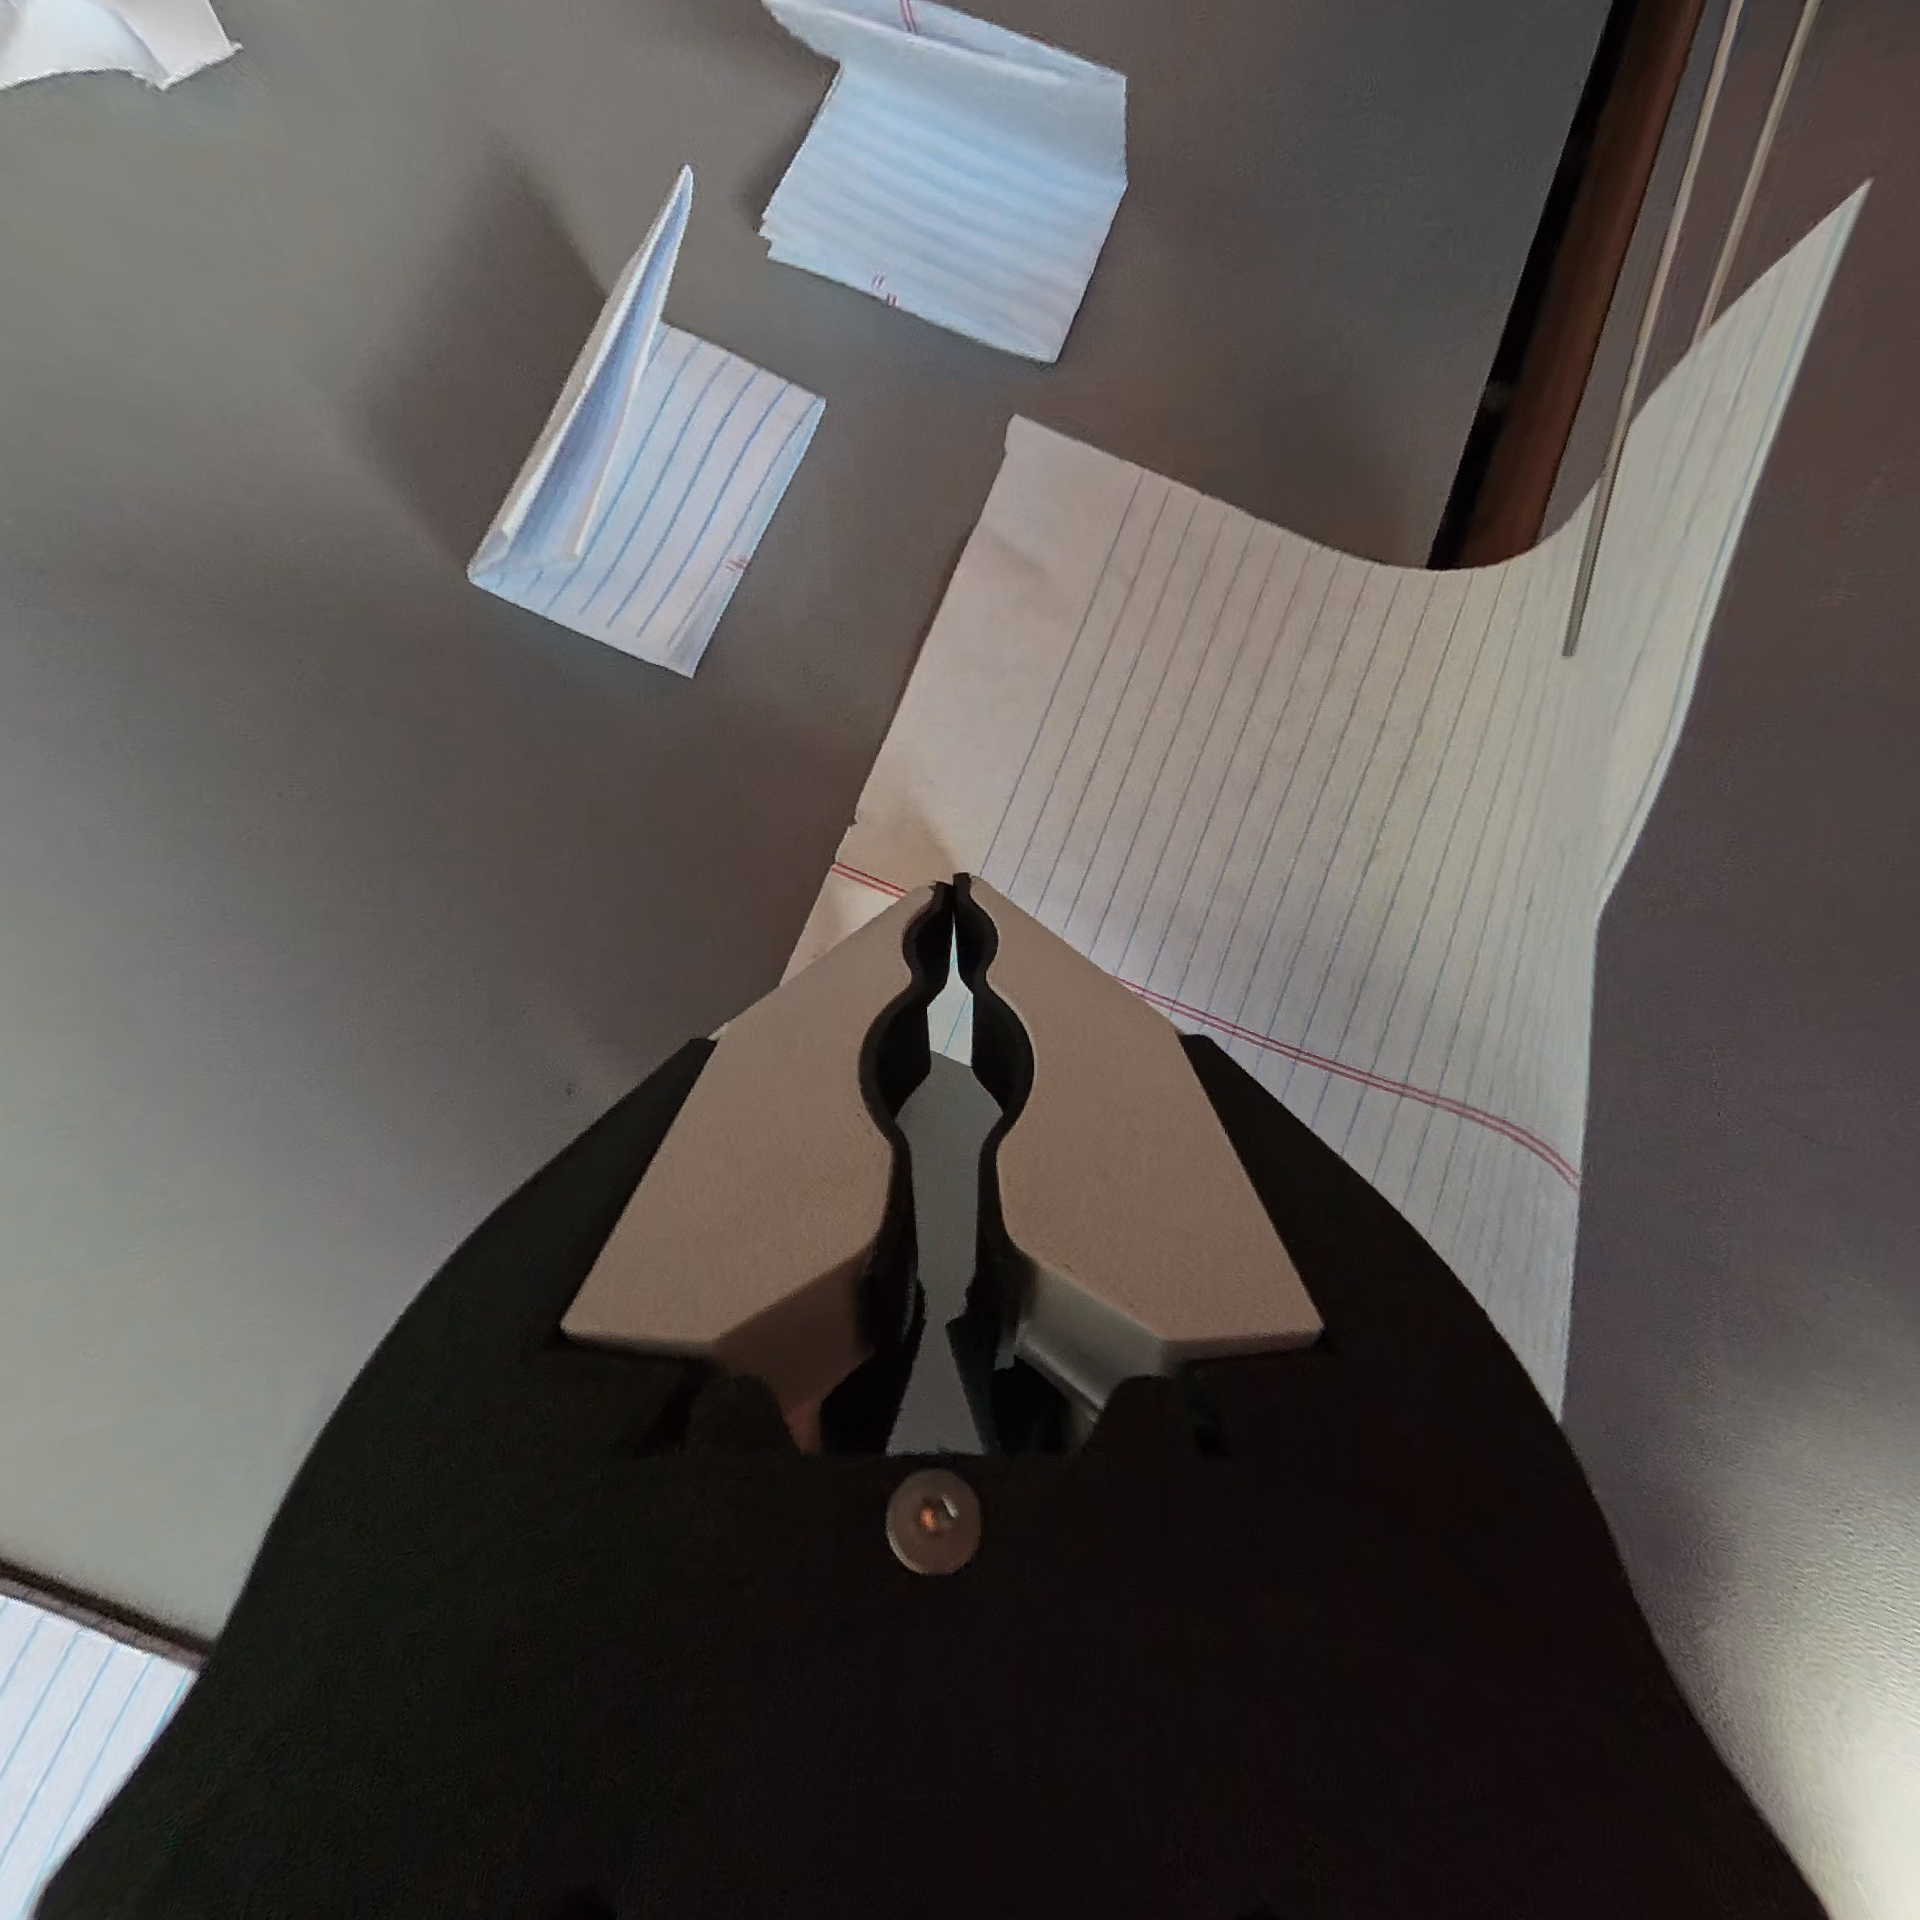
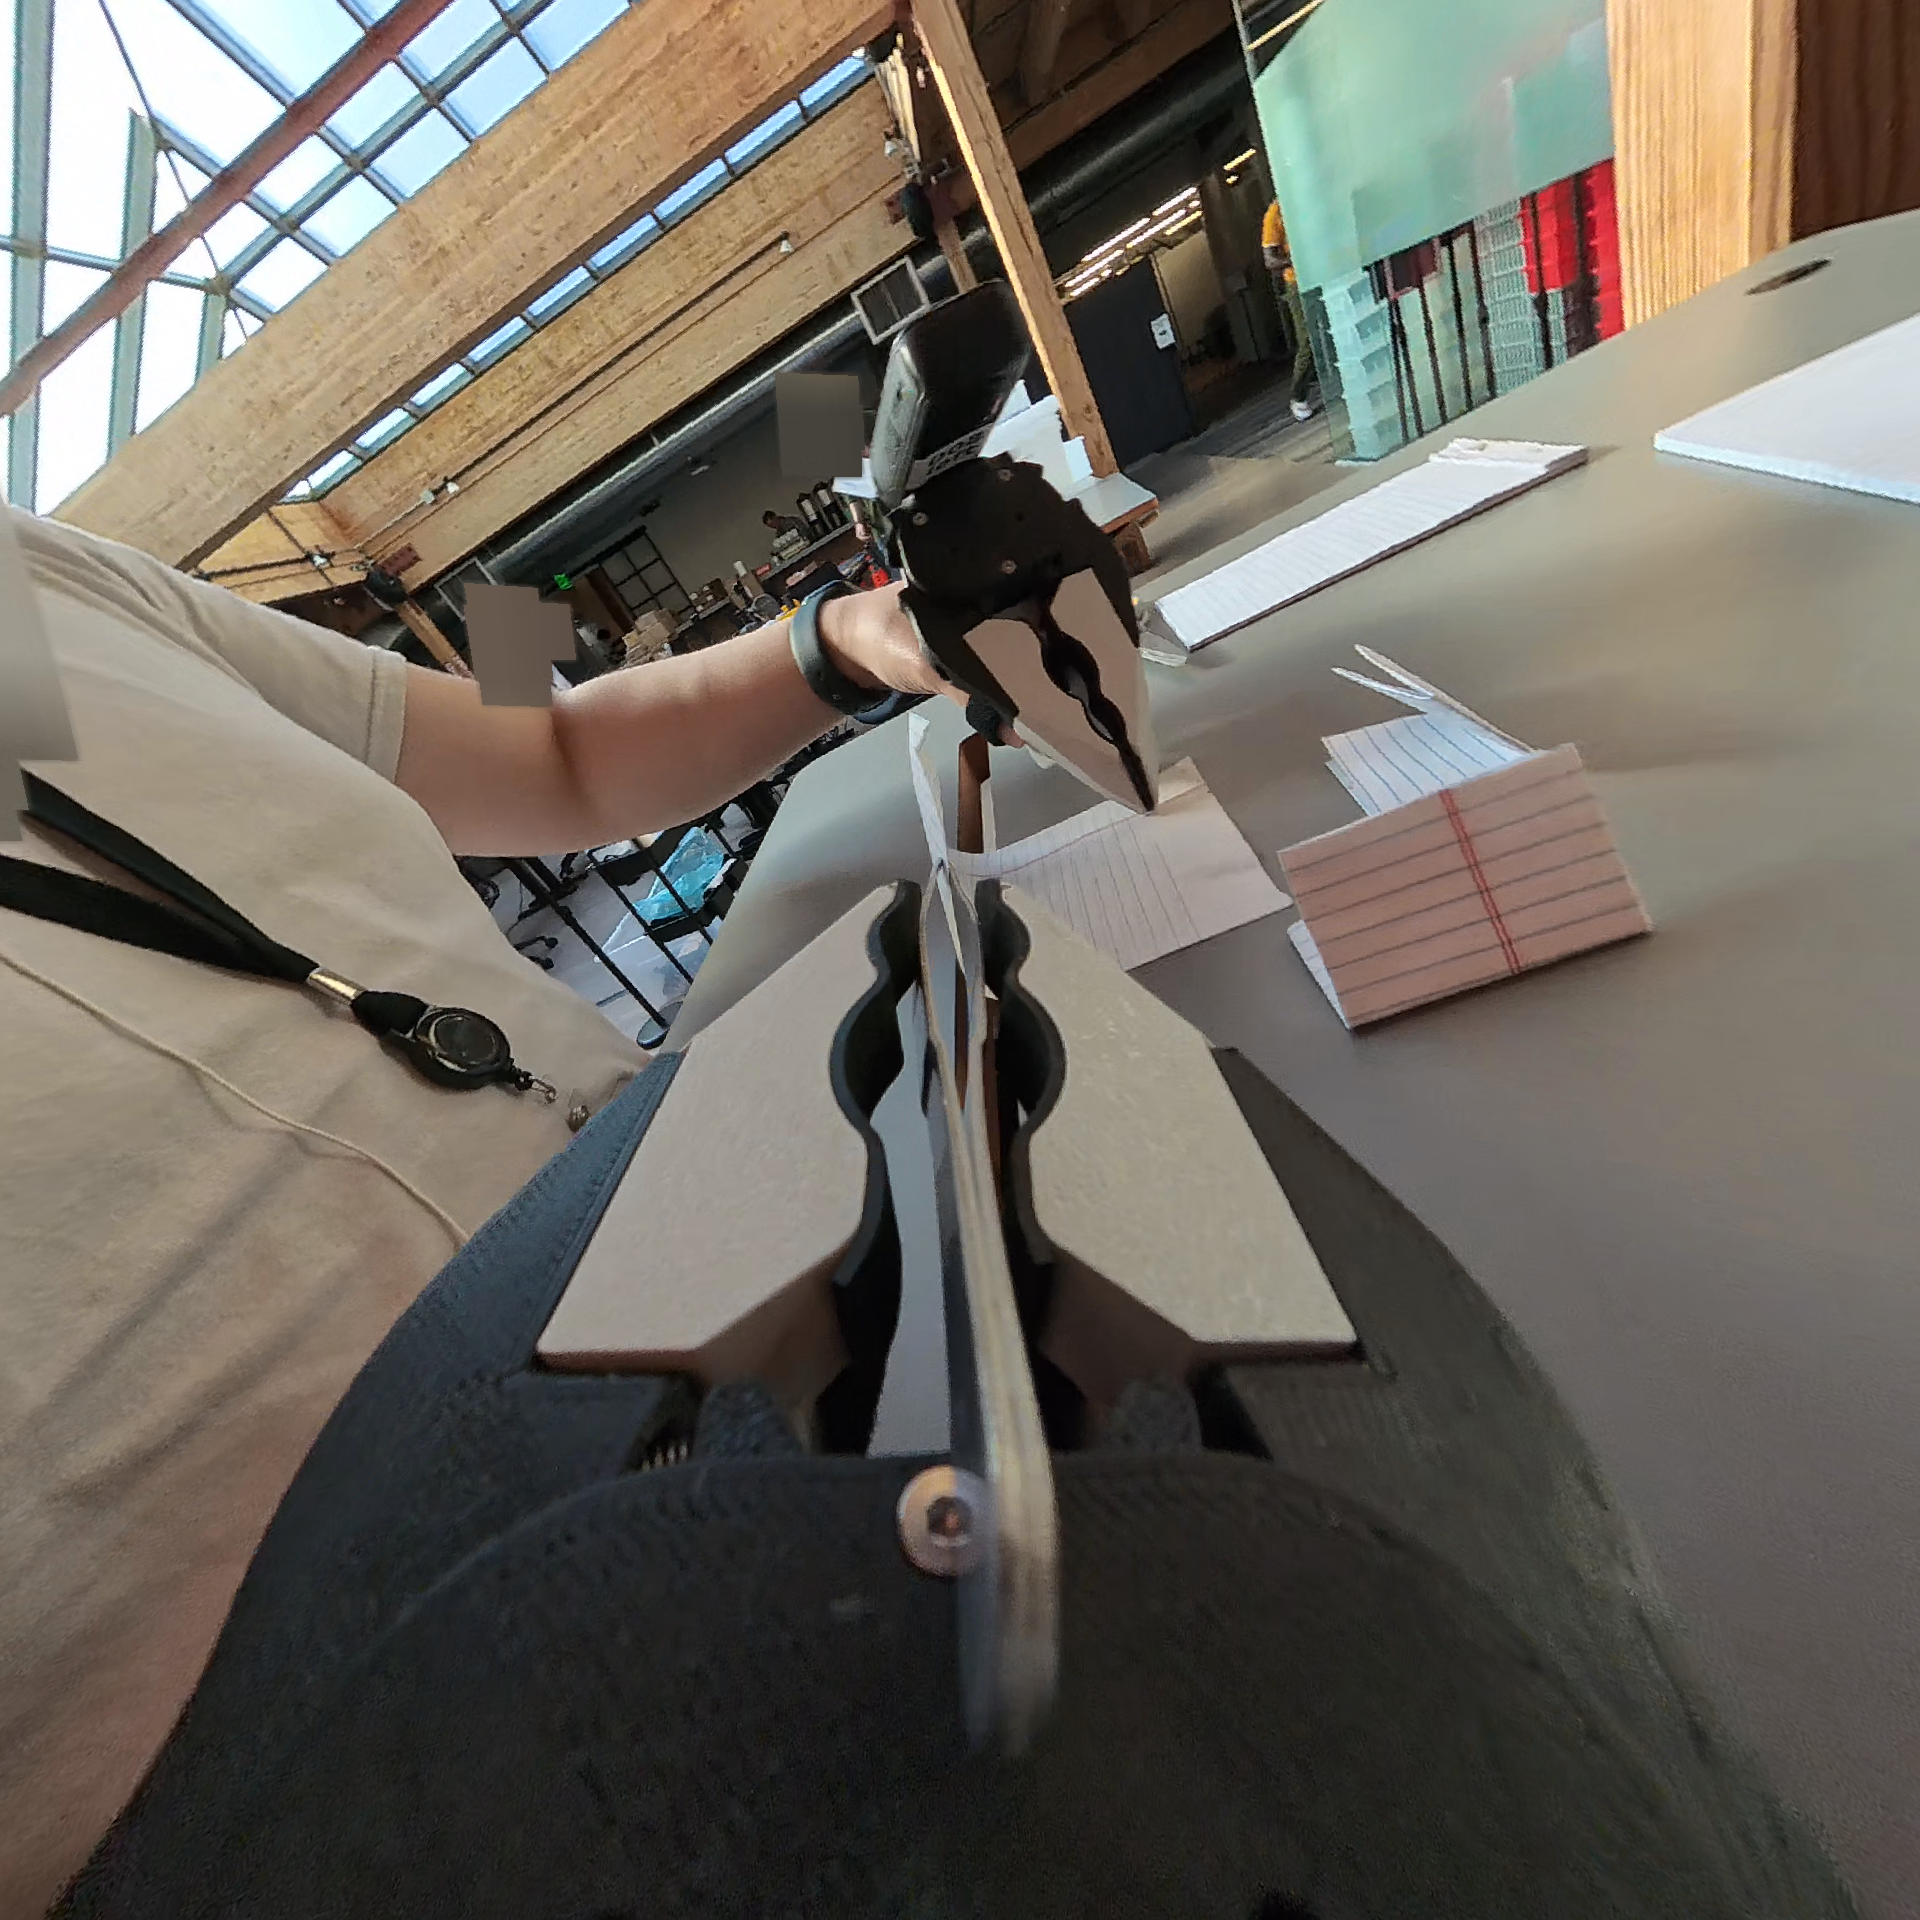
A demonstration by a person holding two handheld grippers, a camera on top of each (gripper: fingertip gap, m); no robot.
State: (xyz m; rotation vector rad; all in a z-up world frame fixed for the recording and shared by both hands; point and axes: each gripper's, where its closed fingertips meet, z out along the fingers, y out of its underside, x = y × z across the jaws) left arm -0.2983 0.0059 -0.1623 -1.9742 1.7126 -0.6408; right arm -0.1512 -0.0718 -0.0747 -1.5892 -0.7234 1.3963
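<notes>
A lined paper sheet point(image 1: 1299, 779) lies on the grey table point(image 1: 312, 831), with its right side curling up off the surface. My left gripper point(image 1: 954, 891) is shut, its tips down on the sheet by the red margin line; I cannot tell whether it pinches the paper. In the right wrist view the left gripper point(image 2: 1138, 795) shows in a person's hand, over the sheet point(image 2: 1122, 883). My right gripper point(image 2: 951, 899) is shut on the sheet's lifted edge, which runs edge-on between its fingers.
Two folded lined papers point(image 1: 665, 499) point(image 1: 956, 197) lie beyond the sheet; one point(image 2: 1465, 894) stands tent-like. Notepads point(image 2: 1351, 530) point(image 2: 1808, 416) lie farther back. The brown table edge point(image 1: 1558, 312) is at the right. The person's torso point(image 2: 208, 1039) is close on the left. There is about 20 centimetres between the tips of the two grippers.
</notes>
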